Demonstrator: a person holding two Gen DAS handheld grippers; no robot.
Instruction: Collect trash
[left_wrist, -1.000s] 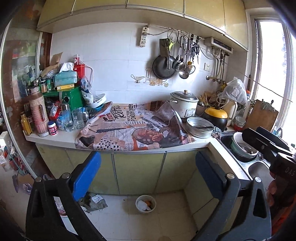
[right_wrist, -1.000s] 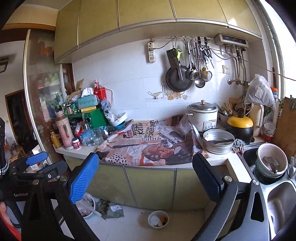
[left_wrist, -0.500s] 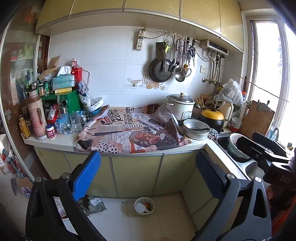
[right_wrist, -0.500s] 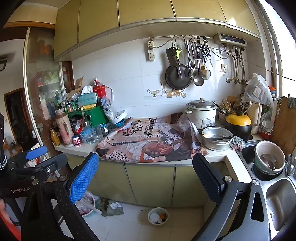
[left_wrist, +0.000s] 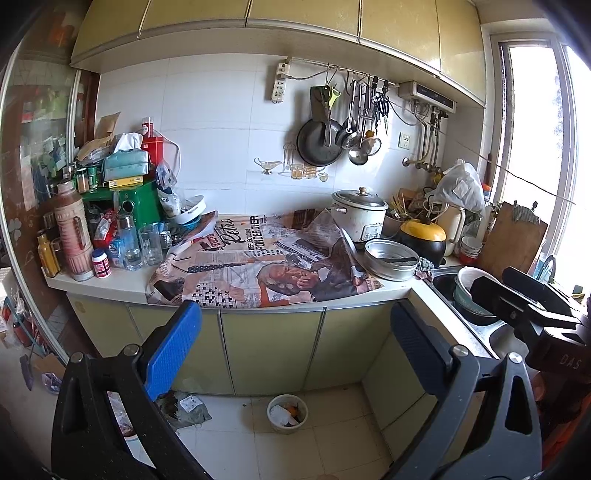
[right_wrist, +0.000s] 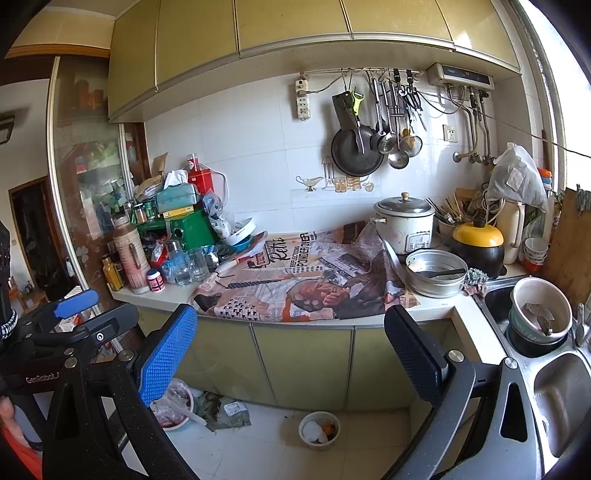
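Tools: left tool (left_wrist: 295, 347) and right tool (right_wrist: 290, 349), both with fingers spread wide apart, nothing between them, both aimed at the table (left_wrist: 122, 286) from a standing distance. Blue pad (right_wrist: 166, 354) at 9 o'clock and dark pad (right_wrist: 415, 354) at 3 o'clock in each wrist view. Right tool also visible at 3 o'clock of the left view; left tool at 9 o'clock of the right view.

Directly below, at 6 o'clock on the floor: small round bin (left_wrist: 287, 413) holding scraps, standing clear of the cabinet doors (left_wrist: 271, 350). At 7 o'clock on the floor: crumpled wrapper trash (left_wrist: 186, 408) against the cabinet base, beside a pink bowl (right_wrist: 173, 408) with a plastic bag in it.

At 12 o'clock on the table: spread newspaper (left_wrist: 258, 266), overhanging the front edge. At 1 o'clock: rice cooker (left_wrist: 358, 219), with a metal pan (left_wrist: 391, 258) just in front. At 10 o'clock: clutter of bottles, glasses and a green box (left_wrist: 135, 206). At 3 o'clock: sink (right_wrist: 557, 398) with stacked bowls (right_wrist: 539, 314).
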